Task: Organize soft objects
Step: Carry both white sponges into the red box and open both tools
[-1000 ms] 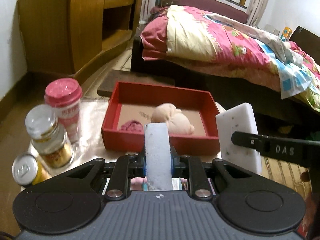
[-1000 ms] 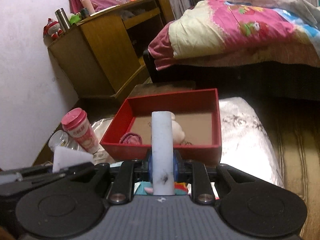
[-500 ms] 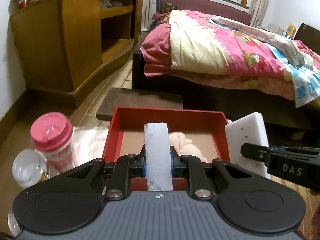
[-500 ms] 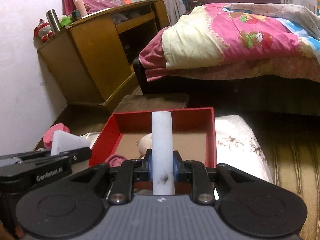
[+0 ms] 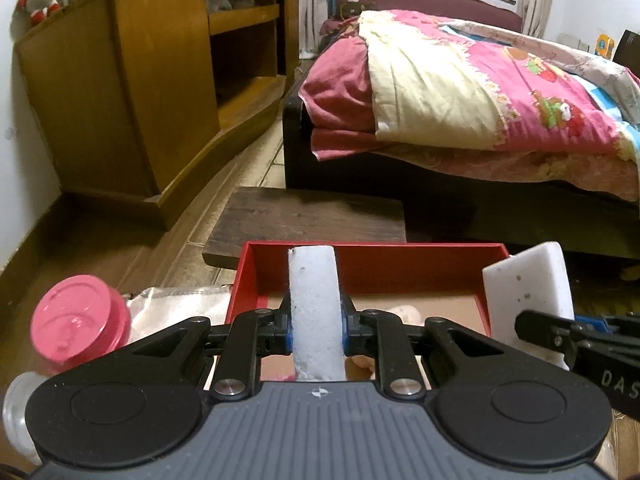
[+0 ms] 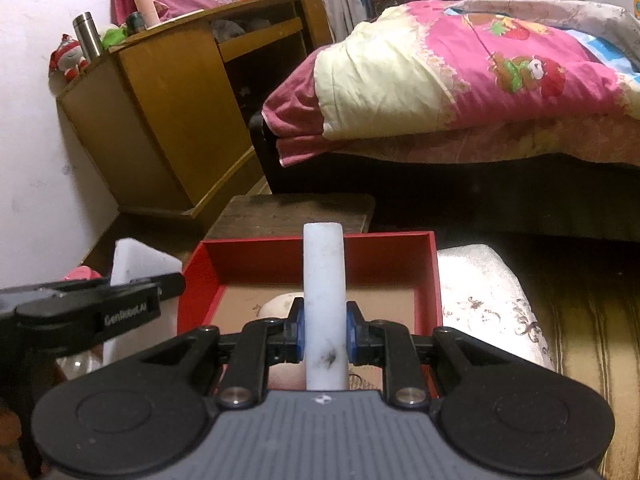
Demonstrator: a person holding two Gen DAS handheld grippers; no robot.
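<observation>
My left gripper (image 5: 316, 330) is shut on a white sponge block (image 5: 314, 284), held upright over the near edge of the red box (image 5: 376, 254). My right gripper (image 6: 323, 338) is shut on a second white sponge block (image 6: 323, 272) over the same red box (image 6: 428, 276). Each sponge shows edge-on in the other view: the right one (image 5: 528, 292), the left one (image 6: 136, 264). A beige soft toy (image 6: 280, 305) lies inside the box, mostly hidden by the grippers.
A pink-lidded cup (image 5: 76, 324) and a clear jar lid (image 5: 16, 404) stand left of the box. A white patterned cloth (image 6: 480, 292) covers the table. Beyond are a dark wooden step (image 5: 312, 216), a wooden cabinet (image 5: 160, 92) and a bed with a pink quilt (image 5: 480, 92).
Both grippers have risen and tilted up with their sponges; the box, cup and cans have slid lower in view and the toys are now mostly hidden.
</observation>
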